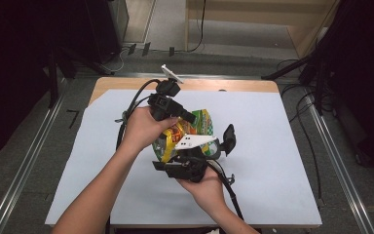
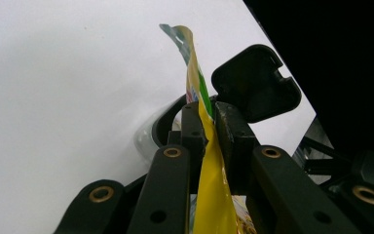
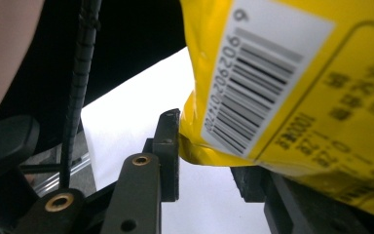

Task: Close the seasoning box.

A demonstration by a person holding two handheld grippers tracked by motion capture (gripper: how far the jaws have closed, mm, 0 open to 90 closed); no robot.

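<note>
A person at a table covered in pale paper (image 1: 272, 161) works a colourful snack bag (image 1: 202, 124) between two hand-held tools, lifting it clear of the surface near the middle of the table. The left gripper (image 1: 187, 117), coming in from the far left, has its jaws pressed together on a thin yellow-and-green seam of the bag (image 2: 209, 161), the film standing up on edge between the black pads in the left gripper view. The right gripper (image 1: 197, 158), held from the near side with its grey plate facing up, has its jaws partly spread around the bag's yellow, barcoded panel (image 3: 282, 83); in the right gripper view the left pad (image 3: 168, 151) touches the corner of the bag, while the opposite jaw sits under the film, so whether both pads truly press on it cannot be told. Judging by the pose, the bag has been picked up and gripped at one edge, and the second hold is being settled. What is left appears to be securing that second grip and then pulling, opening or repositioning the bag. The bag looks unopened so far as the pictures show, and nothing lies spilled on the paper.
</note>
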